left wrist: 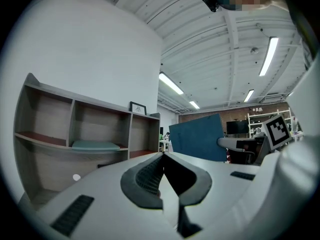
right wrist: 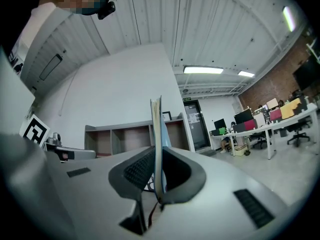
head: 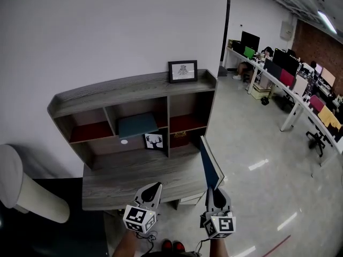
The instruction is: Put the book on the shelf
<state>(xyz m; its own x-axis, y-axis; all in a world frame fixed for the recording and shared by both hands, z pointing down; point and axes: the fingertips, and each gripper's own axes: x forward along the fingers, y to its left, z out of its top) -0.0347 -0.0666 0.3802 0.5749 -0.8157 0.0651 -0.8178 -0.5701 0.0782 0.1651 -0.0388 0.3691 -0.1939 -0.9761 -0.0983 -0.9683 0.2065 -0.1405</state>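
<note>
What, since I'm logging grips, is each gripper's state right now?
Left gripper: closed, empty.
Right gripper: closed on the blue book.

No word or number can be read anywhere. The cube (head: 140, 218) on the left gripper (head: 154, 187) and the cube (head: 221, 225) on the right gripper (head: 214, 193) carry black-and-white square marker patterns, not letters. A framed picture (head: 183, 71) on top of the shelf (head: 123, 90) shows a small dark drawing, too small to tell any caption. A black card (head: 154, 141) in the shelf's lower middle bay bears a white stag's head. A green sign (right wrist: 188, 99) above the doorway is too small to read. The blue cover of the book (head: 210, 165) shows plain.
</note>
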